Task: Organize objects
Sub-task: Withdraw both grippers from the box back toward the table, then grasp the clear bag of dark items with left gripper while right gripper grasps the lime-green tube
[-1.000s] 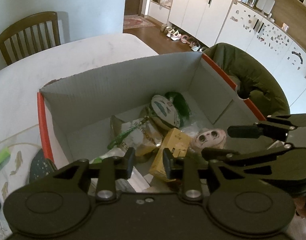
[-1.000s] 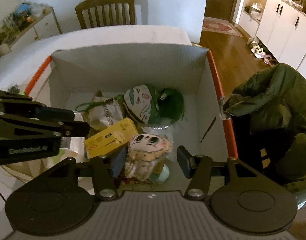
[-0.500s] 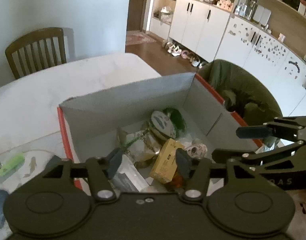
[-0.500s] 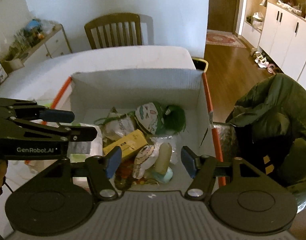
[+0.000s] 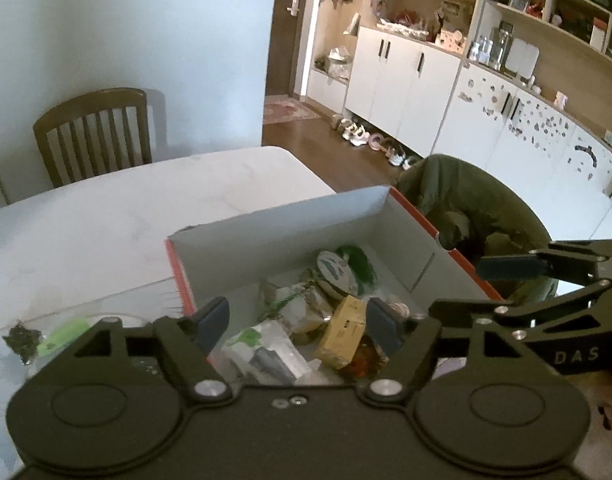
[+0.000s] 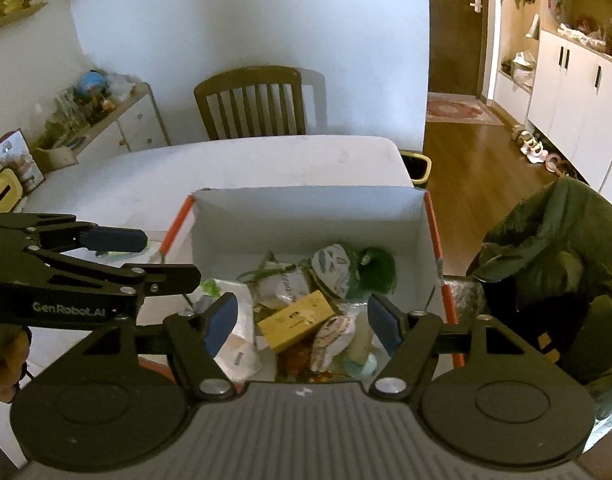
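Note:
An open cardboard box (image 6: 306,216) with orange edges stands on the white table (image 6: 242,168). It holds a yellow box (image 6: 296,318), a green-haired mask doll (image 6: 346,268), a small plush doll (image 6: 332,340), packets and a white pouch (image 6: 238,344). The box (image 5: 282,232) also shows in the left wrist view, with the yellow box (image 5: 342,334) inside. My left gripper (image 5: 298,320) is open and empty, held above the box's near left. My right gripper (image 6: 302,320) is open and empty, above the box's near side.
A wooden chair (image 6: 252,102) stands at the table's far side. A green jacket (image 6: 546,264) hangs over a chair right of the box. A green item (image 5: 62,336) and a dark clump (image 5: 22,340) lie on the table left of the box. White cabinets (image 5: 406,88) line the right wall.
Both grippers have risen and pulled back from the box. The left gripper opened wider. The plush doll that stood between the right fingers now lies in the box.

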A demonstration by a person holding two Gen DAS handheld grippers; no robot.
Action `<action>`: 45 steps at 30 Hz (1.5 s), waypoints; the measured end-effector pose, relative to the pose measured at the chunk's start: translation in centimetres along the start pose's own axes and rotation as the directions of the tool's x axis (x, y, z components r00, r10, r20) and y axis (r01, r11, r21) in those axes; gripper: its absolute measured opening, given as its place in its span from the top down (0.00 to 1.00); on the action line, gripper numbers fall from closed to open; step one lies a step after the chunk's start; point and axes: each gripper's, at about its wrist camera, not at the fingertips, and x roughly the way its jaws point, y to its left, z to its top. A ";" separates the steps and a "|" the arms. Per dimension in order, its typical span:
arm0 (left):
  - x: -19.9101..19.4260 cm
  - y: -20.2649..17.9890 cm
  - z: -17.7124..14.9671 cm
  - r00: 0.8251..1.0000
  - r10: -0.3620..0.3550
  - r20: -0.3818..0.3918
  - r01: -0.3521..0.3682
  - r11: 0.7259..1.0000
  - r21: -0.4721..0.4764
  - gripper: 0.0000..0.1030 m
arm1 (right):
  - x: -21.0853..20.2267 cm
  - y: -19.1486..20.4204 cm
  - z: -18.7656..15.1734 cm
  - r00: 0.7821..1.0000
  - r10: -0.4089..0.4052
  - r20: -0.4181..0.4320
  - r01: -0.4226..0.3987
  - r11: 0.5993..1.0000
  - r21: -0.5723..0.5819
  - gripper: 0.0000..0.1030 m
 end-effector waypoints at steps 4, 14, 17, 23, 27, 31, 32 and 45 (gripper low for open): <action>-1.4 1.3 -0.2 1.000 0.007 0.020 -0.007 1.000 -0.006 0.21 | -0.7 1.5 0.1 1.000 0.015 0.019 -0.015 1.000 0.006 0.27; -4.5 6.9 -1.0 0.999 0.013 0.052 -0.011 0.999 -0.031 0.05 | -0.3 7.7 0.9 0.999 0.038 0.036 -0.038 0.999 -0.002 0.25; -5.3 9.1 -1.3 0.998 0.027 0.056 -0.025 0.999 -0.036 0.01 | 0.0 9.8 1.2 0.998 0.043 0.046 -0.043 0.999 0.002 0.20; -6.2 13.5 -1.7 0.998 0.030 0.049 -0.027 0.998 -0.055 0.00 | 1.5 13.9 1.9 0.999 0.039 0.037 -0.039 0.999 0.003 0.20; -6.3 16.4 -2.1 0.999 0.031 0.038 -0.029 0.997 -0.065 0.00 | 2.7 16.3 2.1 0.999 0.033 0.029 -0.034 0.999 0.014 0.20; -5.9 19.5 -2.5 0.999 0.052 0.013 -0.051 0.996 -0.076 0.00 | 4.1 18.4 2.4 1.000 0.017 0.016 -0.017 1.000 0.022 0.20; -5.8 20.3 -2.6 0.998 0.055 0.009 -0.055 0.995 -0.081 0.00 | 4.5 18.9 2.6 1.000 0.014 0.010 -0.015 1.000 0.025 0.20; -2.1 29.1 -3.7 0.989 0.146 -0.015 -0.146 0.976 -0.160 0.00 | 11.0 23.5 4.8 0.998 -0.013 -0.069 0.015 1.000 0.021 0.20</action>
